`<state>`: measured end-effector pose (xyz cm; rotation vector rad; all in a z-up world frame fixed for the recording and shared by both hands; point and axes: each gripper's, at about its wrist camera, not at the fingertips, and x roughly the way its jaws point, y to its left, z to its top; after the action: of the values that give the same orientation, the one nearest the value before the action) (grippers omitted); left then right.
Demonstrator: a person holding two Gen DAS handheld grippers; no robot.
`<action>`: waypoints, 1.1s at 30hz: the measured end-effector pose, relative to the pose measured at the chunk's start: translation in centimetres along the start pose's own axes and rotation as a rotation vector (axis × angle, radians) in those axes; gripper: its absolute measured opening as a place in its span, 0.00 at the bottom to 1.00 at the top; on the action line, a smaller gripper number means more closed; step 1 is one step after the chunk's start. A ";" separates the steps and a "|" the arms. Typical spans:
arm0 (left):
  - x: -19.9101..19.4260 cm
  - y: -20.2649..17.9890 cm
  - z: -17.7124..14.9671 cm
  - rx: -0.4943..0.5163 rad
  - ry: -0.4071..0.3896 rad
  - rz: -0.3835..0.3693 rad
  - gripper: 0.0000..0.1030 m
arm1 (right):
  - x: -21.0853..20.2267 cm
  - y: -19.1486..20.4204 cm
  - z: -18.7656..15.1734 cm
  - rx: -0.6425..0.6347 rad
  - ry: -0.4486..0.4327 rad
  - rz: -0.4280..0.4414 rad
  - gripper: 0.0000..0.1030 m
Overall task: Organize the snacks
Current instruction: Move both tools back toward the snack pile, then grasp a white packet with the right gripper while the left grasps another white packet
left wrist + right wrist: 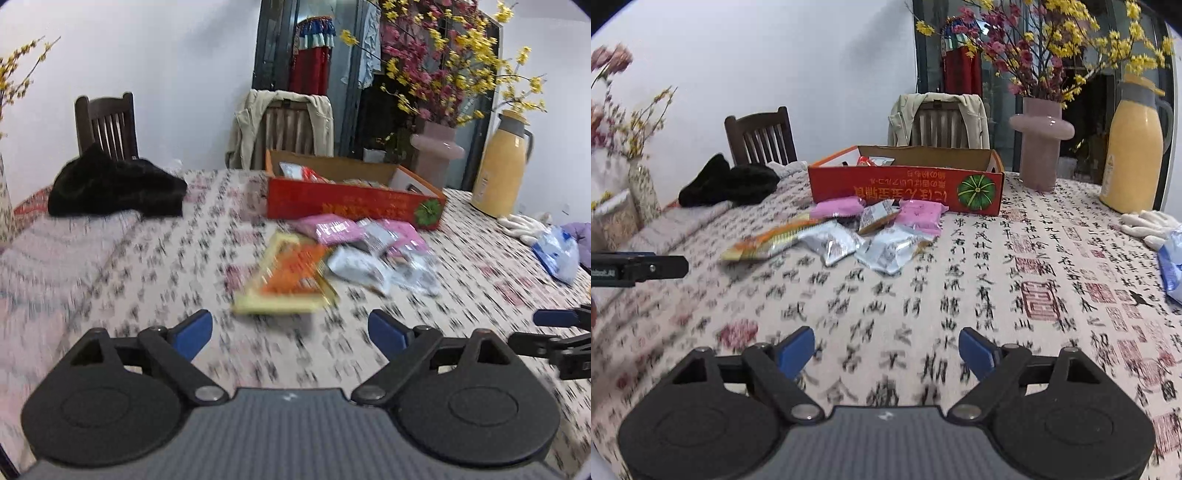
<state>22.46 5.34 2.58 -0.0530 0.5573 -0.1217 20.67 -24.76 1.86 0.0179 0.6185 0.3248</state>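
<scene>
An open red cardboard box (351,203) (905,184) stands on the table with a few snack packets inside. In front of it lies a loose pile: an orange and yellow packet (288,280) (764,242), pink packets (328,229) (919,216) and silver packets (358,267) (831,243). My left gripper (290,332) is open and empty, just short of the orange packet. My right gripper (886,350) is open and empty, well short of the pile. The right gripper also shows at the right edge of the left wrist view (561,332).
A black cloth (114,184) lies at the far left. A pink vase with flowers (1041,144), a yellow thermos (1134,147), white gloves (1148,225) and a blue bag (557,251) stand at the right. Two chairs are behind the table.
</scene>
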 end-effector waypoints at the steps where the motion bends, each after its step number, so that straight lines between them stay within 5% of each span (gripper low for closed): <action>1: 0.7 0.2 0.8 0.005 -0.002 0.003 0.90 | 0.3 -0.3 0.7 0.016 -0.003 0.022 0.83; 9: 5.7 -1.1 4.2 0.042 0.023 -0.062 0.90 | 6.5 -1.5 5.6 0.082 0.013 0.040 0.80; 15: 8.5 -3.2 3.9 0.088 0.058 -0.105 0.89 | 13.6 -2.1 7.2 0.171 0.096 0.016 0.57; 18: 9.6 -3.7 4.3 0.098 0.071 -0.115 0.88 | 15.6 -1.9 7.6 0.172 0.097 -0.002 0.56; 23: 10.9 -5.2 4.6 0.119 0.097 -0.147 0.87 | 16.8 -1.3 8.0 0.081 0.074 -0.038 0.54; 28: 11.6 -7.1 3.9 0.035 0.157 -0.218 0.88 | 15.5 -2.7 7.8 0.012 0.066 -0.048 0.49; 33: 14.2 -8.9 3.9 -0.024 0.203 -0.135 0.94 | 12.7 -6.5 6.8 0.039 0.077 -0.053 0.49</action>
<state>35.61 -5.22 -0.85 -0.1025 0.7579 -0.2539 36.18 -26.55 -0.47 0.0265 0.7002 0.2631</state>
